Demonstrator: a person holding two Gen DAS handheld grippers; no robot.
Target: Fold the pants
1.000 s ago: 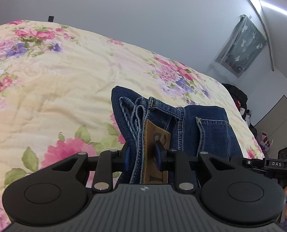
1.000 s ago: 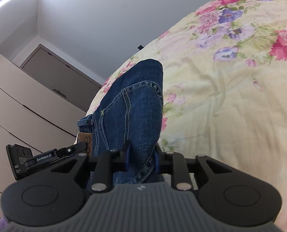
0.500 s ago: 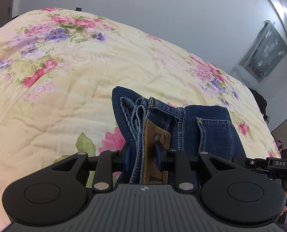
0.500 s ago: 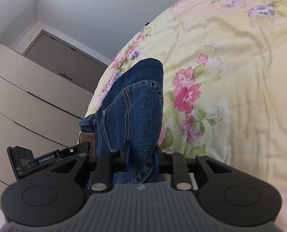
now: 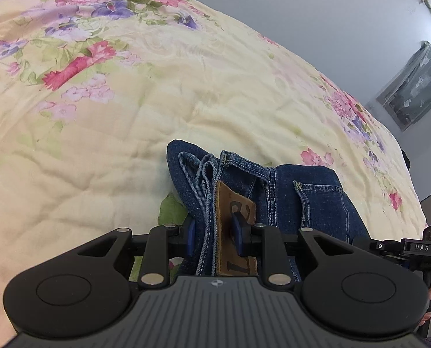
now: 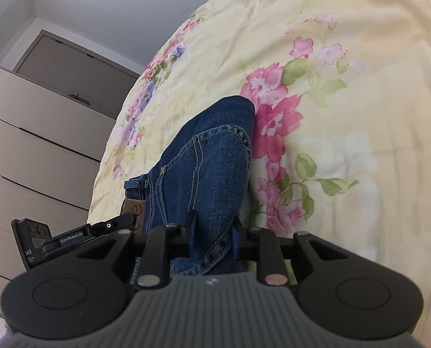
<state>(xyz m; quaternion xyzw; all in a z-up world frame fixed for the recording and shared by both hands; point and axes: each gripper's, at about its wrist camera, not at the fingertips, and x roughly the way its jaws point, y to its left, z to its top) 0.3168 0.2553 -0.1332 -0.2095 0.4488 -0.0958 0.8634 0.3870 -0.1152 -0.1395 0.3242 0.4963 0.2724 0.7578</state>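
Denim, thick and stacked in several layers, is filling the lower middle of both views: the jeans point(image 5: 288, 191) are being held as a compact bundle above a floral quilt point(image 5: 128, 116), which is spreading across most of each frame. Whether the bundle's far end is touching the quilt cannot be told. The left gripper point(image 5: 214, 236) is clamping the waistband end, its fingers pressing on a brown leather patch point(image 5: 234, 223) and the stacked hems beside it. The right gripper point(image 6: 214, 239) is closing on the opposite edge of the jeans point(image 6: 204, 174), near a back pocket seam.

Such cloth is probably handling as fairly heavy and stiff for fabric, not slippery and not fragile, yet still limp enough to sag between two holds. Gripping through all layers at the thick seamed edges, as both grippers are doing, is likely the safest hold, since a pinch on a single layer could let the fold open.

Dark blue weave, pale contrast stitching and faded hem edges are showing clearly.
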